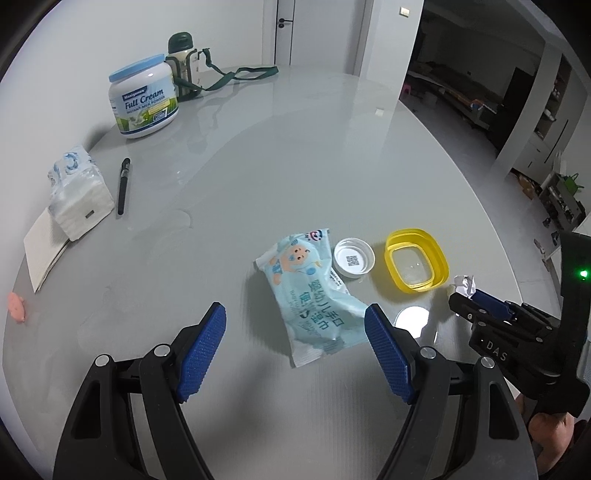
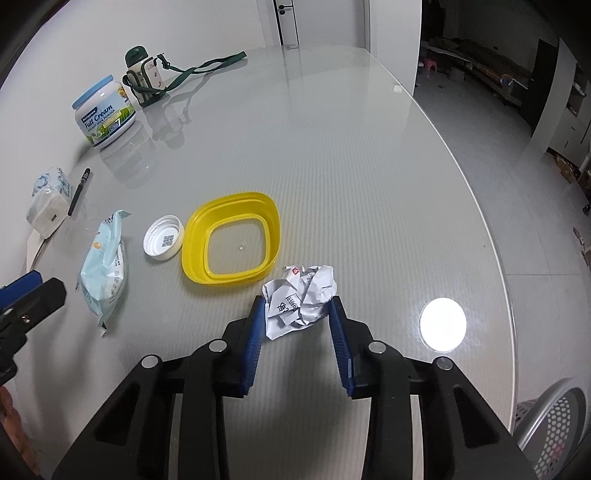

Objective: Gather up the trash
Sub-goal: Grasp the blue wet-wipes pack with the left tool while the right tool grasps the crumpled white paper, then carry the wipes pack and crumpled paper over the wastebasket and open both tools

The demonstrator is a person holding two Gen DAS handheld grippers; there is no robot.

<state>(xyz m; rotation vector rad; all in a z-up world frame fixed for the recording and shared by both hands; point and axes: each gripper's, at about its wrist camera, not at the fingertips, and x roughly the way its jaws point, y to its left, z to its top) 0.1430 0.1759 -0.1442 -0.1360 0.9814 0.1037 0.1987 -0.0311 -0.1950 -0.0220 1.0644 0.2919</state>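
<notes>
Left wrist: "Full Cream" tin (image 1: 144, 99).

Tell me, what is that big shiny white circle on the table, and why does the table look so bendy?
In the right wrist view the white circle is glare, likely a ceiling lamp mirrored in the glossy table; the left wrist view shows the same glare, smaller, beside the wet-wipes packet. In both views the fisheye lens curves the table edge and darkens the corners.

A home — milk powder tin (image 1: 145, 96); tissues (image 1: 79, 192); door (image 1: 285, 29)
</notes>
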